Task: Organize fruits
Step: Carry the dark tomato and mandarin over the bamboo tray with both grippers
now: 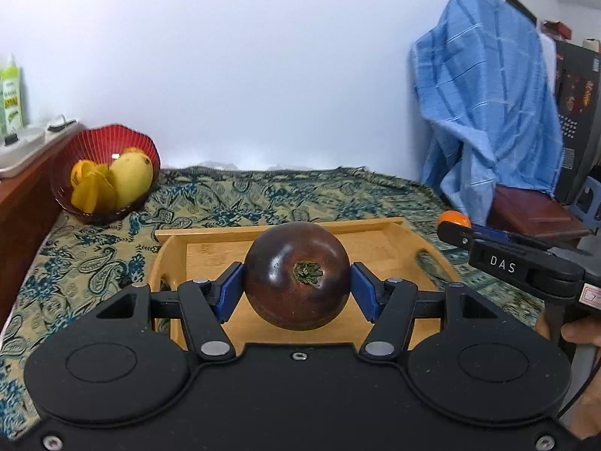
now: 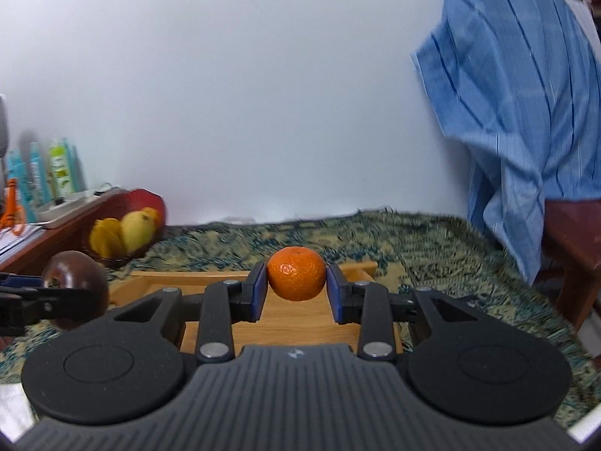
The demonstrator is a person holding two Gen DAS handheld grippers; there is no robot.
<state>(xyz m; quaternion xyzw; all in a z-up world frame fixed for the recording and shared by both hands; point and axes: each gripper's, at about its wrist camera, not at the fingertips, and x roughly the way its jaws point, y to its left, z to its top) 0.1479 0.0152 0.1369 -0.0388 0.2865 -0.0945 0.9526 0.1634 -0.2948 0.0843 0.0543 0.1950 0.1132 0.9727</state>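
Observation:
My left gripper [image 1: 296, 282] is shut on a dark purple round fruit [image 1: 296, 274] with a dried green stem, held above a wooden tray [image 1: 375, 255]. The same fruit [image 2: 73, 285] shows at the left of the right wrist view. My right gripper [image 2: 296, 285] is shut on a small orange mandarin [image 2: 296, 272], over the tray's [image 2: 300, 323] far part. In the left wrist view the mandarin [image 1: 454, 220] peeks out at the right, beyond the right gripper's black fingers [image 1: 465, 240]. A red bowl [image 1: 109, 146] at the back left holds a yellow mango [image 1: 131, 176] and other yellow fruit.
The tray lies on a green-patterned cloth [image 1: 263, 195] covering the table. A brown wooden shelf [image 1: 22, 203] with bottles stands at the left by the bowl. At the right, a blue cloth [image 1: 488, 105] is draped over a wooden chair [image 1: 533, 214]. A white wall lies behind.

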